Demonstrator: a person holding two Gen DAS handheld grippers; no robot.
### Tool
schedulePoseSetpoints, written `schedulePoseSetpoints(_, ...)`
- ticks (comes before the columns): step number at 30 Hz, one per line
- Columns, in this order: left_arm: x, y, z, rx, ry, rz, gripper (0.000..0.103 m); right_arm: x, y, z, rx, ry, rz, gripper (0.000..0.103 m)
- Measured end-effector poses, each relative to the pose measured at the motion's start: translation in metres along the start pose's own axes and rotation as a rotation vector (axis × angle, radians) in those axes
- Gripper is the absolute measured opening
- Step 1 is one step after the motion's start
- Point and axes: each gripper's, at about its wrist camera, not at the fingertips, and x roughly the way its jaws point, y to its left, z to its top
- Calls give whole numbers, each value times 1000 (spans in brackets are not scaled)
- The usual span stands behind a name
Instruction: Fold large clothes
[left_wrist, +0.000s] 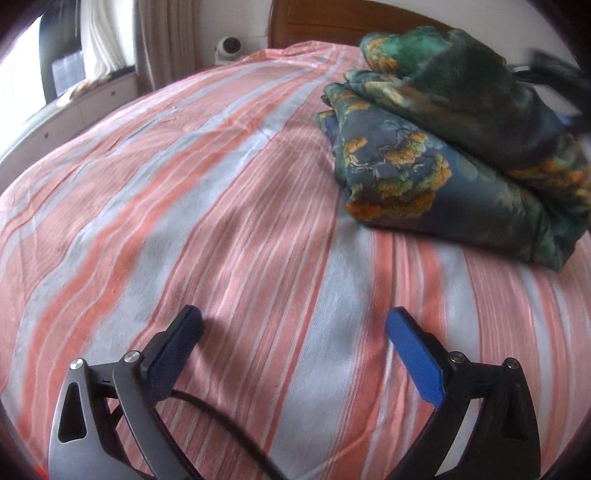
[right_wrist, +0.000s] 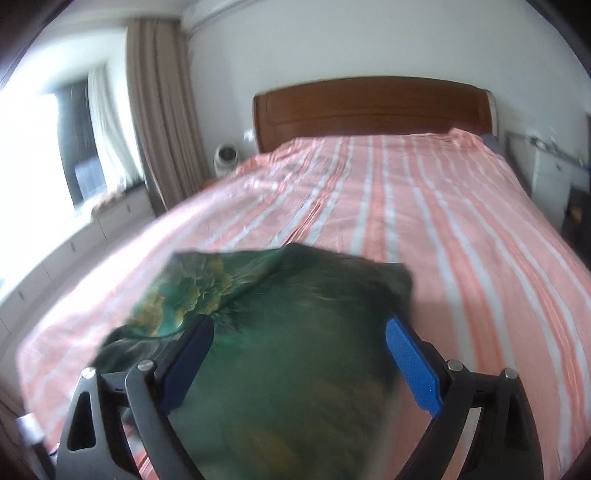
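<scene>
Fabric is sitting in a thick folded bundle on the striped bed sheet (left_wrist: 221, 206) in the left wrist view: the green and blue floral garment (left_wrist: 436, 147), layered on itself toward the right side of the bed, with the wooden headboard (left_wrist: 332, 18) beyond it. The left gripper (left_wrist: 293, 321) is hovering over bare sheet, well apart from the bundle, its blue pads standing wide with nothing between them. That empty, spread stance reads as a gripper freed from the cloth and waiting for the next grab. A dark blur at the far right edge, beside the bundle's top, is probably the other tool, though the smear makes this uncertain.

From the right wrist view, the garment (right_wrist: 295, 332) is filling the lower middle, blurred and raised toward the camera, with the bed (right_wrist: 406, 203) stretching away behind it. The right gripper (right_wrist: 299, 325) is showing its fingers spread wide, one on each side of the cloth; whether the pads are pressing on the fabric or merely flanking it cannot be told through the blur. Lifting the bundle this way would suit moving the finished fold aside.
</scene>
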Motion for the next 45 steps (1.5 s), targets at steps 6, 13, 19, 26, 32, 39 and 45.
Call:
schedulePoseSetpoints(6, 0, 8, -5, -24, -10, -58, 103, 79, 85, -64, -300, 116, -132, 94)
schedulePoseSetpoints(13, 0, 5, -5, -15, 7, -47, 103, 17, 61, -13, -186, 49, -34, 89)
schedulePoseSetpoints(19, 3, 7, -3, -14, 19, -59, 103, 42, 55, 65, 11, -54, -52, 90)
schedulePoseSetpoints(26, 6, 9, -2, -6, 34, -75, 103, 149, 127, -9, -247, 123, -49, 88)
schedulePoseSetpoints(32, 10, 6, 0, 10, 43, -60, 103, 147, 146, -35, -360, 88, -73, 87)
schedulePoseSetpoints(39, 10, 7, 1, 10, 35, -59, 103, 149, 144, -30, -341, 105, -64, 87)
schedulePoseSetpoints(45, 11, 6, -2, 12, 24, -56, 103, 146, 148, -25, -338, 119, -87, 87)
